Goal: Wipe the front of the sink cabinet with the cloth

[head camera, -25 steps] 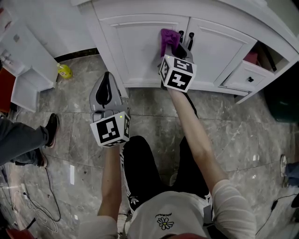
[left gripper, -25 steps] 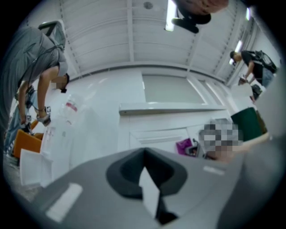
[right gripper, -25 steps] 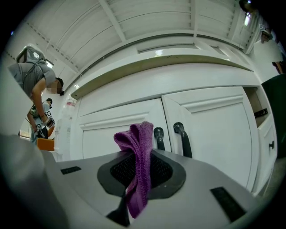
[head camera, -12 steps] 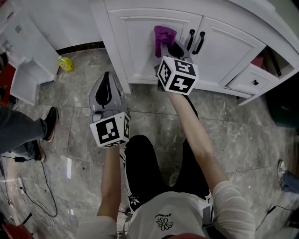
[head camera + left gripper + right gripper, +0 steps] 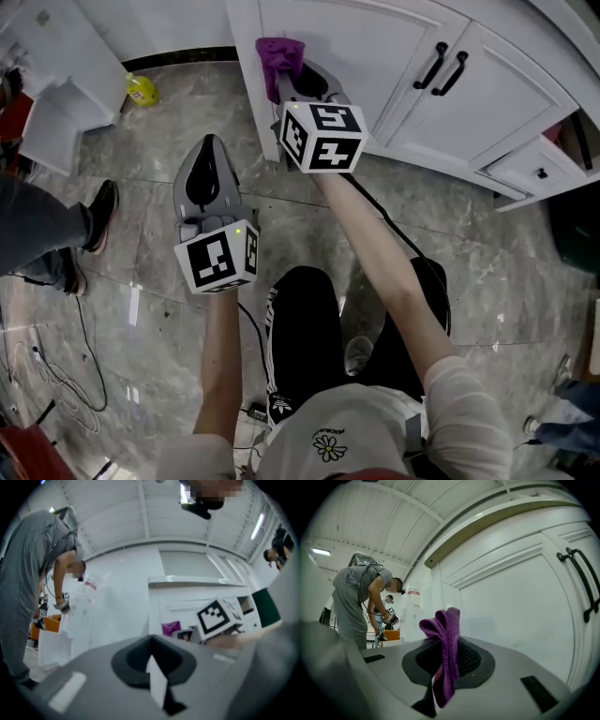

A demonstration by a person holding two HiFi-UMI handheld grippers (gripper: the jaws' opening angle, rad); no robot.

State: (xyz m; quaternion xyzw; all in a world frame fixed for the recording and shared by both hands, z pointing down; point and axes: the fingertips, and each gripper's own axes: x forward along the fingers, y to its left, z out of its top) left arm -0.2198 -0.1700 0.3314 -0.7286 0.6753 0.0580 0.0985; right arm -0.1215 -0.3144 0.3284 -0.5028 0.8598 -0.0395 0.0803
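Cloth (image 5: 275, 54) clamped in right tongs (image 5: 283, 73) at cabinet front (image 5: 375, 47), left tongs (image 5: 206, 155) together, yellow object (image 5: 141, 90), perhaps toy, nearby

Grey marbled floor tiles (image 5: 487, 272) lie under me. A small yellow object (image 5: 141, 90) sits on them by the dark skirting, near a low white unit (image 5: 58, 108) at my left. A bystander's leg in grey trousers (image 5: 33, 234) ends there in a black shoe (image 5: 101, 214), and thin cables (image 5: 37, 382) trail over the tiles below it. In the gripper views a person in grey clothes (image 5: 28, 578) bends forward beside something orange (image 5: 38, 629), under a white ribbed ceiling (image 5: 108, 513) with strip lights (image 5: 257, 526).
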